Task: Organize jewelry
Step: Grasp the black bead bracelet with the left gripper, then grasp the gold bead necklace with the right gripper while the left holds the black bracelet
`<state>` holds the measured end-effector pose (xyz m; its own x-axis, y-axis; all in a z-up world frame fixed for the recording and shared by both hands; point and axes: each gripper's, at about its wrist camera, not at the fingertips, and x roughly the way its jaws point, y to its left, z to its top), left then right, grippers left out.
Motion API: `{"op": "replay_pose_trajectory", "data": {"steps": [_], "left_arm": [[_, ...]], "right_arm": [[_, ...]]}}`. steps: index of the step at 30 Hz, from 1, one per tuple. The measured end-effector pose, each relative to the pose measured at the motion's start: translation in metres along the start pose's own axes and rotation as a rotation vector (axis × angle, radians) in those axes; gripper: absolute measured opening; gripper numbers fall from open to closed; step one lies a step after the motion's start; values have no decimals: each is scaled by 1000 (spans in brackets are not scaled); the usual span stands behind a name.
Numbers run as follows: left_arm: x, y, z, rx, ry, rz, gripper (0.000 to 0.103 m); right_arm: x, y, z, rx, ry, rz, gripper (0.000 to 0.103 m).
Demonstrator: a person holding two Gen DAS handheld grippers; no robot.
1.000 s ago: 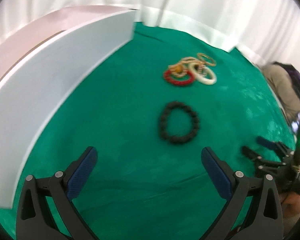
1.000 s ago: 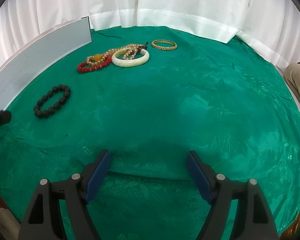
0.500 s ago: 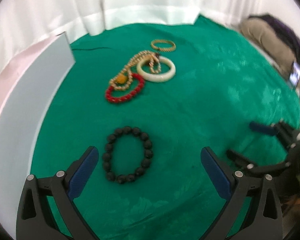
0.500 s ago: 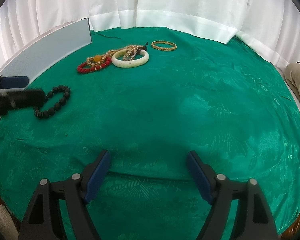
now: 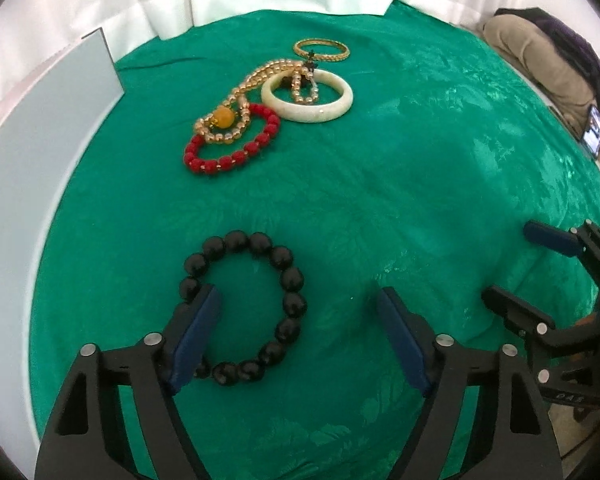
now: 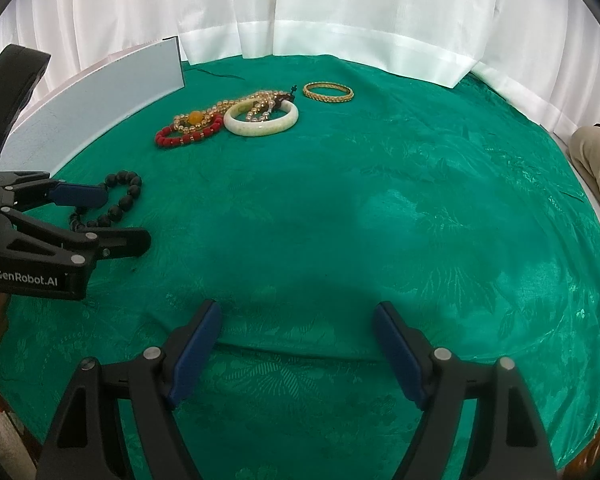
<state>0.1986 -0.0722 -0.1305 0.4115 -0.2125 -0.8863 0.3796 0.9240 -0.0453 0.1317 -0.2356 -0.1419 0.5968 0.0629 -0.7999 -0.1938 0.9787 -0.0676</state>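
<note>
The left hand-held gripper [image 5: 300,332] hangs low over the green tabletop [image 5: 400,200] with its jaws spread wide, its left finger [image 5: 195,336] covering the near-left rim of the black bead bracelet [image 5: 245,308], though whether it touches the beads is hard to say. Ahead of it lie a red bead bracelet [image 5: 231,140] overlapped by an amber bead strand [image 5: 239,92], then a white bangle [image 5: 308,96] and, farthest, a gold bangle [image 5: 321,51]. The right hand-held gripper [image 6: 297,348] also sits with jaws apart, well to the right, holding nothing, with the jewellery ahead-left of it.
</note>
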Motion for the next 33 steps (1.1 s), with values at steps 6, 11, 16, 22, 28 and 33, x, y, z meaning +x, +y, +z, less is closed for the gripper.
{"op": "replay_pose_trajectory", "data": {"steps": [6, 11, 16, 22, 28, 33], "left_arm": [[-1, 7, -2, -3, -18, -5, 64], [-4, 16, 4, -50, -8, -31, 10], [-17, 40, -10, -210, -14, -137, 9], [-64, 88, -33, -426, -121, -268, 9], [-102, 112, -49, -510, -192, -285, 9], [-113, 115, -55, -520, -204, -256, 9]], "right_arm": [[0, 0, -1, 1, -4, -1, 81], [0, -1, -1, 2, -5, 0, 81], [1, -3, 1, 1, 11, 7, 81], [-1, -16, 31, 77, 78, 219, 81], [20, -36, 120, 181, 47, 364, 49], [69, -36, 178, 221, 123, 392, 33]]}}
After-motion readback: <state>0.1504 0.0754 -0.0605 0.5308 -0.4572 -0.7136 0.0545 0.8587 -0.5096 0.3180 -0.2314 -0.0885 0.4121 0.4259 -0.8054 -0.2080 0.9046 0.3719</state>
